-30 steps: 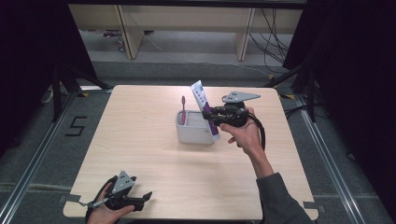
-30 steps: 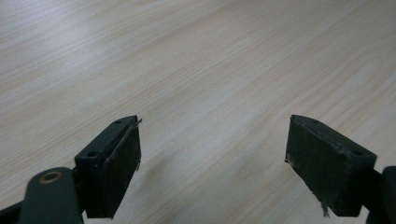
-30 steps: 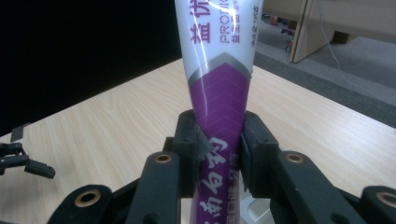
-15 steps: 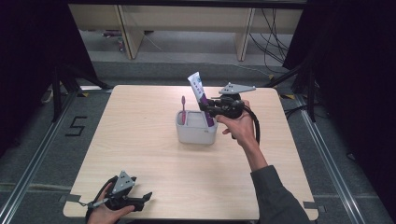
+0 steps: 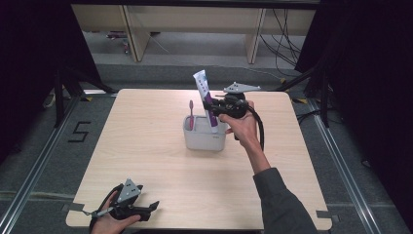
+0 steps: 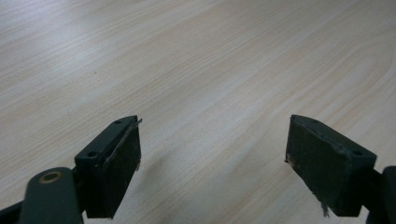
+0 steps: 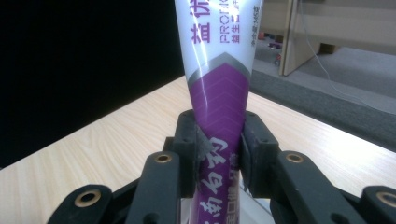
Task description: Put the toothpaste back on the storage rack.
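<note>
The tube [image 7: 219, 88] is white and purple. It reads "PRO" beside purple Chinese writing. The right hand-held gripper [image 7: 218, 154] squeezes it; the left hand-held gripper [image 6: 212, 163] is released.

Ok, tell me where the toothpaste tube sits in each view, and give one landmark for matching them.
High view: the toothpaste tube stands upper centre, tilted, its lower end in the grey holder, clamped by the right tool.
Left gripper view: not in it; open jaws over bare tabletop.
Right gripper view: centre, rising from between the shut jaws to the top edge.
Shared landmark: the light wooden tabletop.
</note>
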`<state>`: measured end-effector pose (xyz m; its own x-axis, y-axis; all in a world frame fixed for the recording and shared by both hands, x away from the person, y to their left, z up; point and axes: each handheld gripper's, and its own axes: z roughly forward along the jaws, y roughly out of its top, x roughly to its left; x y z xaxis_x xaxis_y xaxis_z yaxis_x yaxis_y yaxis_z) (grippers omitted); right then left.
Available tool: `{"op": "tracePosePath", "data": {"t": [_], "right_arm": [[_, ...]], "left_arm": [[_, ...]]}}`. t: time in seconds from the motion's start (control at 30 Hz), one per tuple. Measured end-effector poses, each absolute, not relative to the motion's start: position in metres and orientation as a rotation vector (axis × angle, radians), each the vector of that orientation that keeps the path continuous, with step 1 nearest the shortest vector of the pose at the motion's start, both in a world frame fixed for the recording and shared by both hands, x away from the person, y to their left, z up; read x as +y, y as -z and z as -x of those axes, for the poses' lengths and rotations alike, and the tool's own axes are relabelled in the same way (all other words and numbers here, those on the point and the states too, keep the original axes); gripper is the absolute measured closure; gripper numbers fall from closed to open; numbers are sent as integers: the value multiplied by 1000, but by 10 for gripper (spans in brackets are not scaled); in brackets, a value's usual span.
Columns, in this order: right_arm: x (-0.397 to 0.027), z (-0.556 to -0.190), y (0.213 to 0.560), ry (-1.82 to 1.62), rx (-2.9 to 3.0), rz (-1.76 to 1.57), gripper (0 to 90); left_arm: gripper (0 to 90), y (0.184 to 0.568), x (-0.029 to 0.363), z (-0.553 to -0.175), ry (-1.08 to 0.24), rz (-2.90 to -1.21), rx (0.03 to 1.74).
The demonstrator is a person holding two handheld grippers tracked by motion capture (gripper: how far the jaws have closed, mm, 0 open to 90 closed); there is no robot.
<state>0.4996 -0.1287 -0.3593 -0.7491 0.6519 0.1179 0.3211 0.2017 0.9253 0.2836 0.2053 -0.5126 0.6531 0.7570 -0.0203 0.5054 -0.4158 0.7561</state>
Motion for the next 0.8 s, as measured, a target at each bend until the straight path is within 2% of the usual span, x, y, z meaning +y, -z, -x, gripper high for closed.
{"op": "tracePosePath", "data": {"t": [0.8], "right_arm": [[-116,-517,383,-1572,2135,-1016,713]], "left_arm": [[176,513,202,-282,-419,-2107,972]]}}
